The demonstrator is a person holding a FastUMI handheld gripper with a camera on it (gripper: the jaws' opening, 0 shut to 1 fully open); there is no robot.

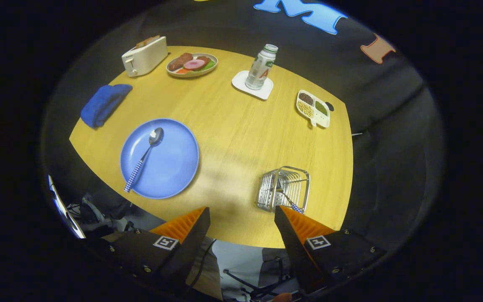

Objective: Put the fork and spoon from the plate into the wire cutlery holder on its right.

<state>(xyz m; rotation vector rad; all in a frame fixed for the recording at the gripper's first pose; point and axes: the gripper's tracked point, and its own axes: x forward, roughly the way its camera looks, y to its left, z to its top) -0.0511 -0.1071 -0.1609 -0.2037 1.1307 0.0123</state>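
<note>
A blue plate (170, 167) lies on the wooden table, ahead of the left finger. On it rests a spoon (144, 158) with a checked handle, its bowl pointing away and its handle end reaching past the plate's near rim. To the plate's right stands the wire cutlery holder (284, 188), just ahead of the right finger. The fork (288, 199) leans inside it, checked handle up. My gripper (241, 214) hovers open over the table's near edge, nothing between its fingers.
Farther back on the round table (241, 130) are a blue cloth (104, 104), a toaster (144, 56), a dish of food (192, 64), a bottle (261, 68) on a white coaster, and a divided snack tray (313, 108).
</note>
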